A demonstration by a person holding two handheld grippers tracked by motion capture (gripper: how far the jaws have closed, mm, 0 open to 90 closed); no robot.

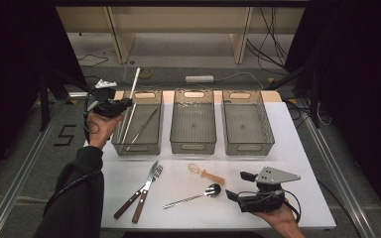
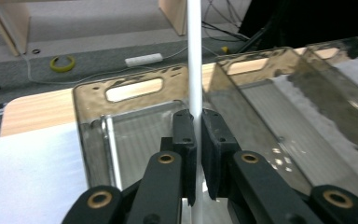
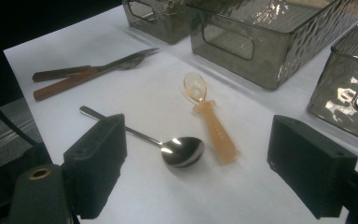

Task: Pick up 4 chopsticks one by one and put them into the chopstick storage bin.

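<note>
The left gripper [image 1: 113,107] has its jaws clamped tight on a thin white rod [image 1: 131,101], which stands tilted over the left bin [image 1: 140,145]; the lower end reaches down inside that bin beside a metal utensil [image 1: 144,126] lying there, and the upper end sticks out past the bin's far rim. In the left gripper view the rod [image 2: 195,60] runs straight up from between the pads [image 2: 184,135], above the bin's handle wall [image 2: 133,88]. The right gripper [image 1: 238,191] rests well in front of the left bin, toward the table's near right corner, jaws spread wide with nothing between them. The right gripper view brings out what the high view leaves small: a steel spoon [image 3: 177,150] and an amber plastic spoon [image 3: 209,116] almost touching at the bowl, and a knife and fork [image 3: 86,72] lying crossed. Bare table [image 1: 297,148] lies between the cutlery and the bins' front walls.
</note>
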